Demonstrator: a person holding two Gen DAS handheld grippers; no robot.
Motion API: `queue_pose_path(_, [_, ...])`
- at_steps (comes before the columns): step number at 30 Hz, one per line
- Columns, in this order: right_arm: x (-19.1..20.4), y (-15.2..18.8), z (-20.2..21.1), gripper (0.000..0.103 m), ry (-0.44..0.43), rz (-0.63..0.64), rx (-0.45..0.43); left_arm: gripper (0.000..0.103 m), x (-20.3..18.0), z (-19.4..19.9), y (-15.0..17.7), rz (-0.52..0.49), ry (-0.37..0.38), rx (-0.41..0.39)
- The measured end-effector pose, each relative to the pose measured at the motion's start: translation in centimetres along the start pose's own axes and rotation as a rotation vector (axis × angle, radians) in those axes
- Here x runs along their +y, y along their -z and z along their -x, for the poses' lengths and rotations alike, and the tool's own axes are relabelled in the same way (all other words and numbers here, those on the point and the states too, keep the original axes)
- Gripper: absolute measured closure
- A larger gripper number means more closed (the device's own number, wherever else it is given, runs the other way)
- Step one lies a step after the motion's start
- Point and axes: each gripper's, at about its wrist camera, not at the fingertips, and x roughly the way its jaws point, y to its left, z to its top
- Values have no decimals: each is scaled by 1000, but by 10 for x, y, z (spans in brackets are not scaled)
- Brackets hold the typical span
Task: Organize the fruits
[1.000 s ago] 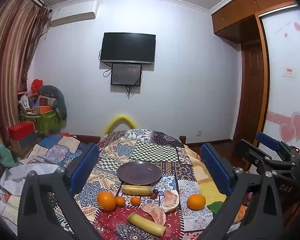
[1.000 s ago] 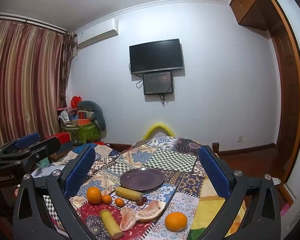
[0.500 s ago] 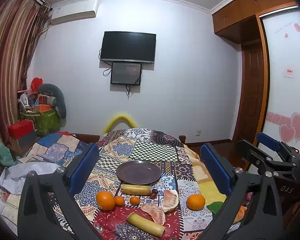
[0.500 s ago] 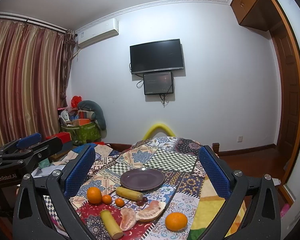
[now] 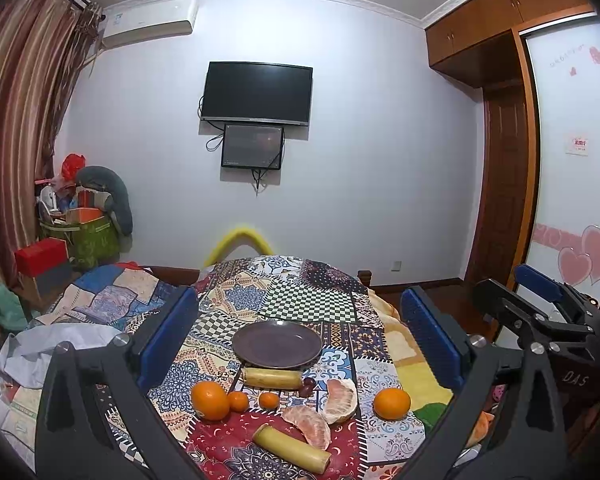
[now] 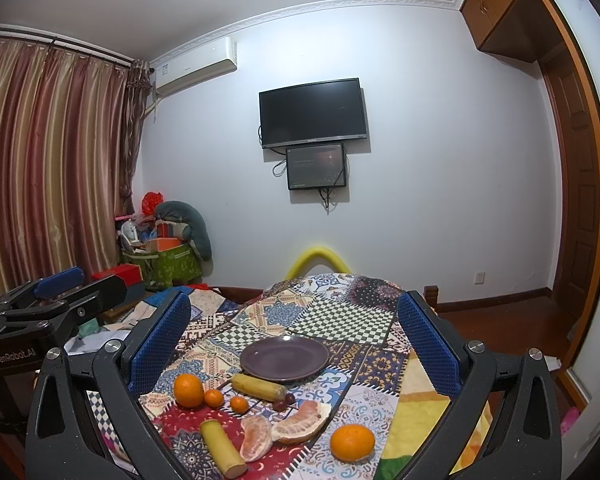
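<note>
An empty purple plate (image 5: pixel 277 344) (image 6: pixel 285 359) sits mid-table on the patchwork cloth. In front of it lie a yellow sugarcane piece (image 5: pixel 272 378) (image 6: pixel 259 387), dark grapes (image 5: pixel 307 385) (image 6: pixel 283 402), a large orange (image 5: pixel 210 400) (image 6: pixel 188 390), two small tangerines (image 5: pixel 238 401) (image 6: pixel 213 398), peeled pomelo segments (image 5: pixel 326 404) (image 6: pixel 284 426), a second sugarcane piece (image 5: pixel 291 448) (image 6: pixel 223 453) and another orange (image 5: pixel 391 403) (image 6: pixel 352 442) at right. My left gripper (image 5: pixel 300 340) and right gripper (image 6: pixel 294 344) are open, empty, held above the near table edge.
The table (image 5: pixel 312 300) is covered with a patchwork cloth. A yellow chair back (image 5: pixel 238 238) stands at the far end. Boxes and bags (image 5: pixel 80 232) pile at the left wall. A wooden door (image 5: pixel 504 184) is at right. The right gripper shows in the left view (image 5: pixel 540 312).
Both grippers have barely shifted; the views are almost the same. Nothing on the table has moved.
</note>
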Motion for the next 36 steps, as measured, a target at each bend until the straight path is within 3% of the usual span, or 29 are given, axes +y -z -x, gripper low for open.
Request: queue_pose_path(36, [-7,4,-3,0,7,-10,11,0,1,-1,1,0,1,6])
